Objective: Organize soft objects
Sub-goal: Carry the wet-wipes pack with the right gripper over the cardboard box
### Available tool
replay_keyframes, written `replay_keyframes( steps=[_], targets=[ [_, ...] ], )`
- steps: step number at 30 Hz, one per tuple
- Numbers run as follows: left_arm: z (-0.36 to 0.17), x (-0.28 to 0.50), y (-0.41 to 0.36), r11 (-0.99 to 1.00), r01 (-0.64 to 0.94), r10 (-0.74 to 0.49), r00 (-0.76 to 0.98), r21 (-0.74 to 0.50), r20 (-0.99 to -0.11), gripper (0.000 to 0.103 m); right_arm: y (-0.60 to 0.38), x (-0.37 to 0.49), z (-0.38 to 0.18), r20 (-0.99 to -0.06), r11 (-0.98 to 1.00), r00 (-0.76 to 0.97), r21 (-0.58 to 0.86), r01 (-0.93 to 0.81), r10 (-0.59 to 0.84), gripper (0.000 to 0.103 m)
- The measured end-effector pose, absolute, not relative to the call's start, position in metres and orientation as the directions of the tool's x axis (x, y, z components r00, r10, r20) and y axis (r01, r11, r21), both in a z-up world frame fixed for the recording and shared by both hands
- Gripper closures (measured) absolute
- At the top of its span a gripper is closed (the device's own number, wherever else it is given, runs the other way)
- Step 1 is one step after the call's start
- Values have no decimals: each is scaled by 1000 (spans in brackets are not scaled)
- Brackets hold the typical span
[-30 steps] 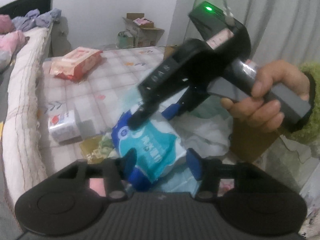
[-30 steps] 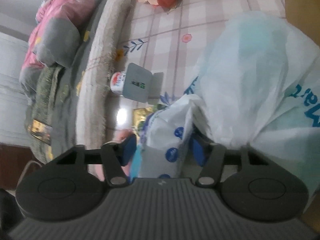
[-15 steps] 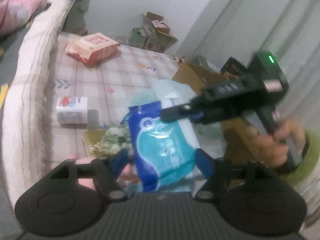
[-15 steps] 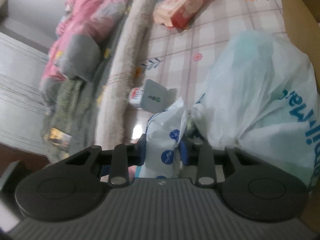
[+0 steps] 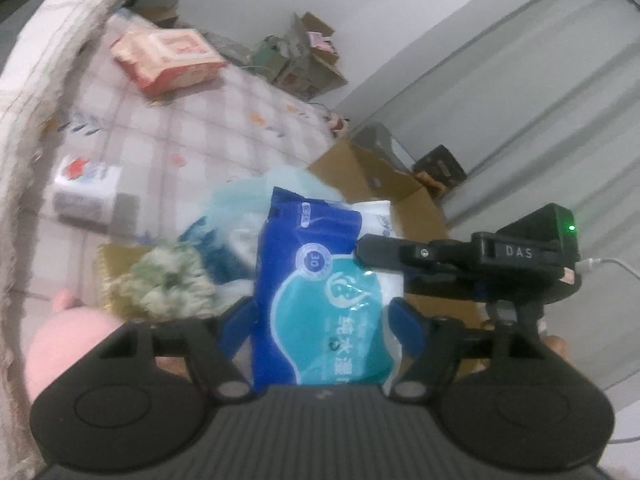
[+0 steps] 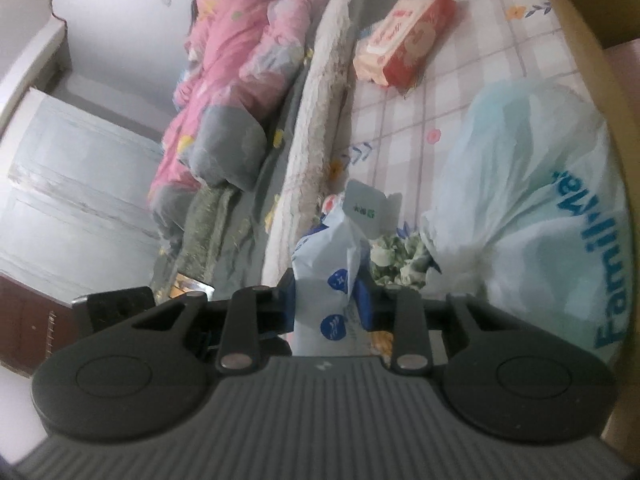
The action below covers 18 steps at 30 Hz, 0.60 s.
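A blue and teal pack of wet wipes stands upright between the fingers of my left gripper. Those jaws stand wide and their blue pads sit just off the pack's sides. My right gripper reaches in from the right of the left wrist view and pinches the pack's upper right edge. The right wrist view has the right gripper shut on the pack's white dotted back. A person's hand shows behind the right gripper.
A pink tissue pack and a small white tissue pack lie on the checked mat. A pale plastic bag, a green fluffy item and an open cardboard box crowd nearby. A bed borders the mat.
The left gripper's jaws widened off the wipes pack and the left view rolled. The right gripper's jaws closed on the pack's edge and it rose.
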<state>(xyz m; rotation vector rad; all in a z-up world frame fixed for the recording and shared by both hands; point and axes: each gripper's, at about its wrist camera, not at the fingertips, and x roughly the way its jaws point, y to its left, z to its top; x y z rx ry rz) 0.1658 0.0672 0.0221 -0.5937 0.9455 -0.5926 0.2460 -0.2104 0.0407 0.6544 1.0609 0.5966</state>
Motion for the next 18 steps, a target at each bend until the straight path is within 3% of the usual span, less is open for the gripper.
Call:
replay_keyframes(
  steps=[11,18],
  targets=[
    [65,206,-47,628,401,-776,380,-667,-502,29,-324,215,92,-485,655,576,746,-120,658,75],
    [57,215,-80,639,422,-769,375,-643,-518,29,-404,206,95,-509,704,658,708,-46,555,76]
  ],
)
